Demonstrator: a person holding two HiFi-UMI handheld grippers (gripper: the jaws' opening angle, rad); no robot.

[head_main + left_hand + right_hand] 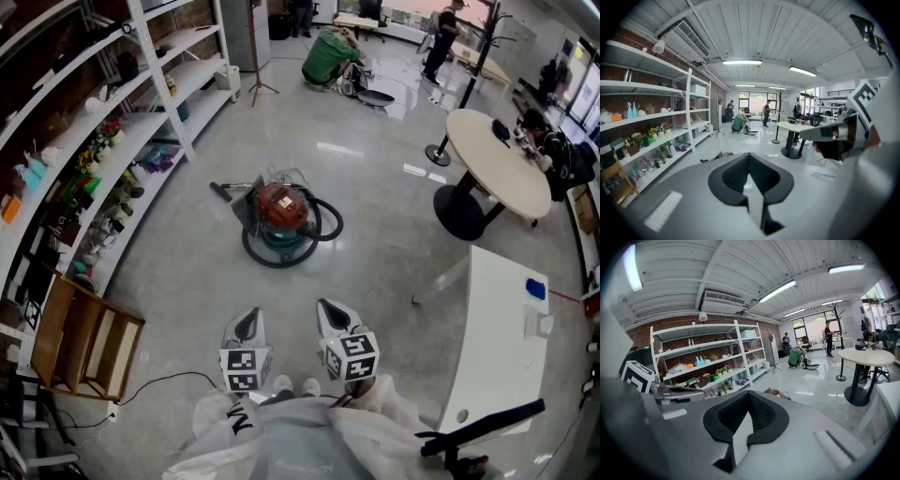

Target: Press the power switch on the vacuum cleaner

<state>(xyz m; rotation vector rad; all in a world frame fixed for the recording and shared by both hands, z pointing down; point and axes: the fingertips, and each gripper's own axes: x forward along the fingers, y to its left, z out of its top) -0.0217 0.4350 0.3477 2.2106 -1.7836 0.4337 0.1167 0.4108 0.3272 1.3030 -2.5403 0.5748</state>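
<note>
Head view: I hold the left gripper [247, 321] and right gripper [330, 311] side by side, close to my body and above the grey floor [187, 272]. Each gripper's own view shows its jaws together with nothing between them. The red vacuum cleaner [281, 208] stands on the floor ahead, ringed by its dark hose [323, 225], well apart from both grippers. White shelving [141, 122] runs along the left; a round table [502, 169] stands at right.
</note>
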